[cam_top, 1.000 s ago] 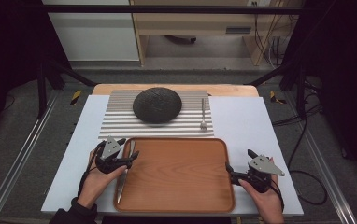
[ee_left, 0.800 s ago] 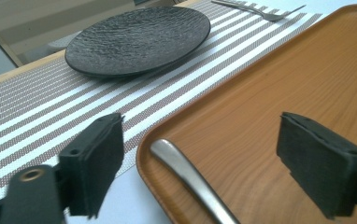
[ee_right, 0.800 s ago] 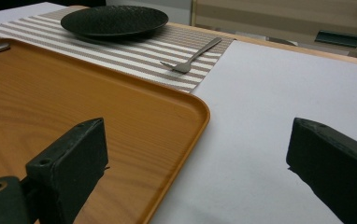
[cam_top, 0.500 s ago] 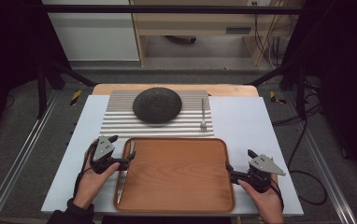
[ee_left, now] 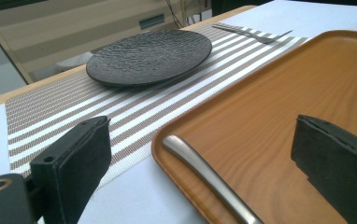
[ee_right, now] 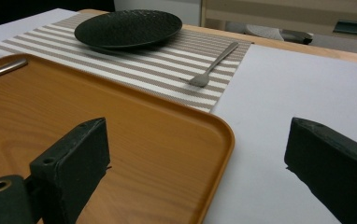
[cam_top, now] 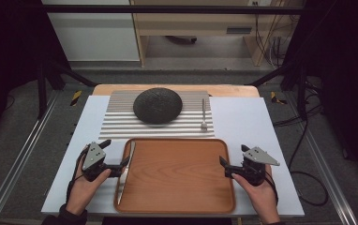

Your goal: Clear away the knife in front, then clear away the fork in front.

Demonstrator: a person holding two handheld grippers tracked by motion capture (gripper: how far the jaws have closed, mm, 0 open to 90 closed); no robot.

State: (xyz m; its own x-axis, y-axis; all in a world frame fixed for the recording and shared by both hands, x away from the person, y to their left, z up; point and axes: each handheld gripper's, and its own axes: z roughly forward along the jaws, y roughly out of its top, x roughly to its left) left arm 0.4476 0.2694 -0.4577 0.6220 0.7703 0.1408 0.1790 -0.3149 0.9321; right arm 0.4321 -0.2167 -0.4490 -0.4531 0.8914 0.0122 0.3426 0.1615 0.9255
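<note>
A wooden tray [cam_top: 177, 176], orange-brown with visible grain, rounded corners and a raised rim, is seen lying at the near edge of the table [cam_top: 242, 122]. A slim metal utensil [cam_top: 124, 165] is laid inside along the tray's left rim. No writing or label can be read on any of it.

The left gripper [cam_top: 121, 167] is held level just beside the tray's left rim, pointed at it; its jaws have just been opening and are now released, with the rim and the utensil's handle framed between them, untouched. The right gripper [cam_top: 224, 165] is held level at the tray's right rim, its jaws spread wide across the rim corner, nothing being pressed.
</note>
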